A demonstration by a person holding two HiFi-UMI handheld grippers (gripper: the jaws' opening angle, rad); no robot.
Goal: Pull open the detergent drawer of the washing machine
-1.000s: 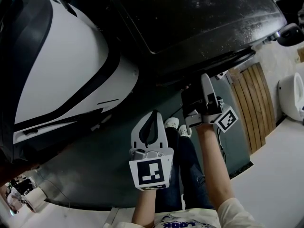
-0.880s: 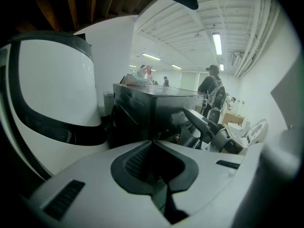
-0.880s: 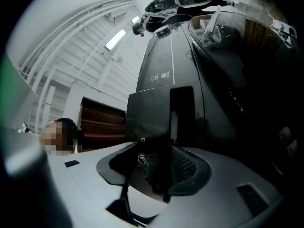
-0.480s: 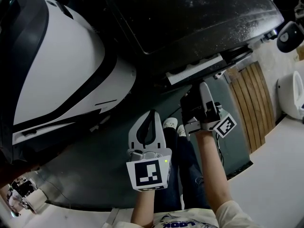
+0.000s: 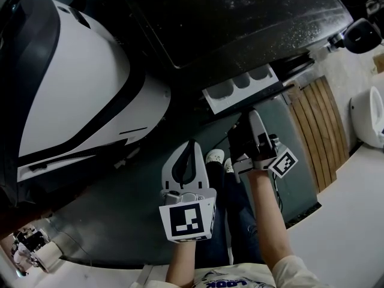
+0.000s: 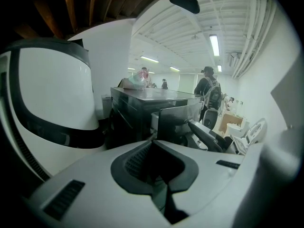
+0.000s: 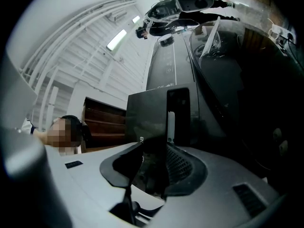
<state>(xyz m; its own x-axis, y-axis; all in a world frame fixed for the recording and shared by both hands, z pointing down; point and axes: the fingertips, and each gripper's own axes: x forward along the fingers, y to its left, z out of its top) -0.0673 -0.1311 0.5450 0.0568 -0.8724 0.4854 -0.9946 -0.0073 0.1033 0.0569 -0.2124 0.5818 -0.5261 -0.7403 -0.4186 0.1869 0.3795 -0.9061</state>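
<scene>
The dark washing machine (image 5: 240, 23) fills the top of the head view. Its detergent drawer (image 5: 240, 87) stands pulled out, showing three white compartments. My right gripper (image 5: 252, 114) is at the drawer's dark front panel (image 7: 152, 113). Its jaws are closing, with the panel's edge between them. In the right gripper view that panel runs down into the jaws of the right gripper (image 7: 159, 141). My left gripper (image 5: 193, 144) hangs lower and to the left, apart from the machine, shut and empty. The left gripper view looks over its closed jaws at the machine (image 6: 137, 110).
A large white rounded appliance (image 5: 72, 89) stands left of the washing machine. A wooden slatted panel (image 5: 321, 131) and a white fixture (image 5: 369, 119) lie to the right. The person's shoes (image 5: 216, 156) are on the dark floor (image 5: 120, 209) below the grippers. People (image 6: 209, 91) stand in the background.
The drawer has slid out of the machine, from shut to showing its white compartments. My right gripper moved back toward the person with it. The left gripper stayed put.
</scene>
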